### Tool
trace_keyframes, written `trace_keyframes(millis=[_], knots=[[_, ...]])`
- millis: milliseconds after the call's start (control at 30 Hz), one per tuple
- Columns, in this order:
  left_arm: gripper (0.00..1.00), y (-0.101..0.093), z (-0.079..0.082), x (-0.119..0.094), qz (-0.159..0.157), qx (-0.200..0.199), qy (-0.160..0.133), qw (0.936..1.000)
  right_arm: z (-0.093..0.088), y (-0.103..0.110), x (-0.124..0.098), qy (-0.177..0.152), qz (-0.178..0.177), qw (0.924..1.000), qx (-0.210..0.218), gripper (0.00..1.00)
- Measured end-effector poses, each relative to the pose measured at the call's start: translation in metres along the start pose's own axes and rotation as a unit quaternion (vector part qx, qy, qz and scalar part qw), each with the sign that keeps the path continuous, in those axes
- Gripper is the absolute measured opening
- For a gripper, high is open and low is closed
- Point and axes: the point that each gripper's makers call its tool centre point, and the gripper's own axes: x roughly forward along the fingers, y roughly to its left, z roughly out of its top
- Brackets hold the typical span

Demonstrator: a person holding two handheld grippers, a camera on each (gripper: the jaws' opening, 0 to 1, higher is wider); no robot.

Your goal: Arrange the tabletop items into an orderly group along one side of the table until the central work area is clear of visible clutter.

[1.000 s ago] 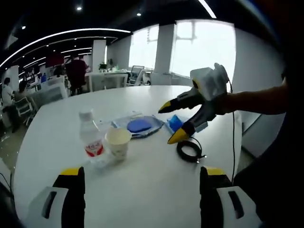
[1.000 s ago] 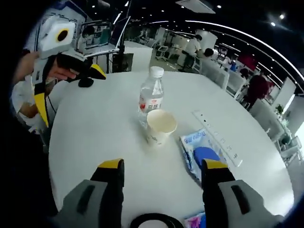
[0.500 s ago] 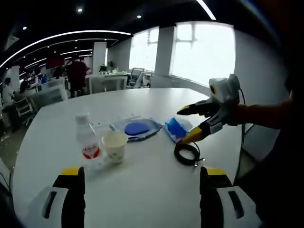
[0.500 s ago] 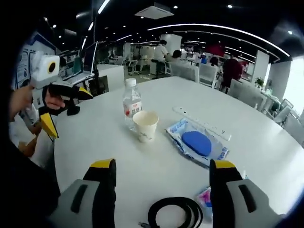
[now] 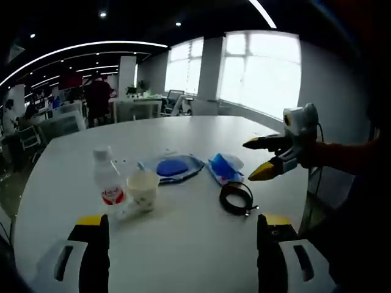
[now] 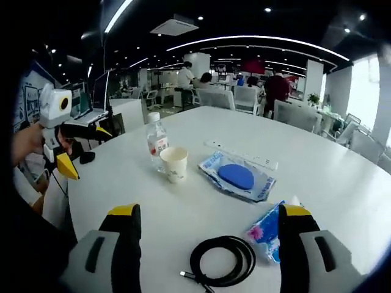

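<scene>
Right gripper view: round white table (image 6: 366,183) in an open office, both tongs (image 6: 208,244) gaping, empty.

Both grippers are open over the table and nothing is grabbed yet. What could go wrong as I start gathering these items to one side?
The paper cup stands right beside the water bottle; reaching for one could tip the other.

The coiled black cable lies between the right gripper jaws, next to the tissue pack; its loose end may drag the pack.

The packaged blue sponge lies flat, so its wrapper may slip from the jaws.
</scene>
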Motion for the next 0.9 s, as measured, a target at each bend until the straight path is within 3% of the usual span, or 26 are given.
trace_keyframes(millis=[300,633,900], knots=[[1.0,-0.005,-0.001,-0.007,0.001,0.004,-0.002,1.0,-0.01,-0.009,-0.023,0.001,-0.011,0.9995,0.029,0.99],[1.0,-0.009,0.006,-0.017,0.006,0.004,-0.022,0.9997,-0.014,-0.023,-0.044,-0.007,-0.022,0.9984,0.05,0.99],[1.0,-0.015,0.002,-0.019,0.007,0.005,-0.015,0.9999,-0.02,-0.027,-0.051,-0.004,-0.029,0.9982,0.051,0.99]])
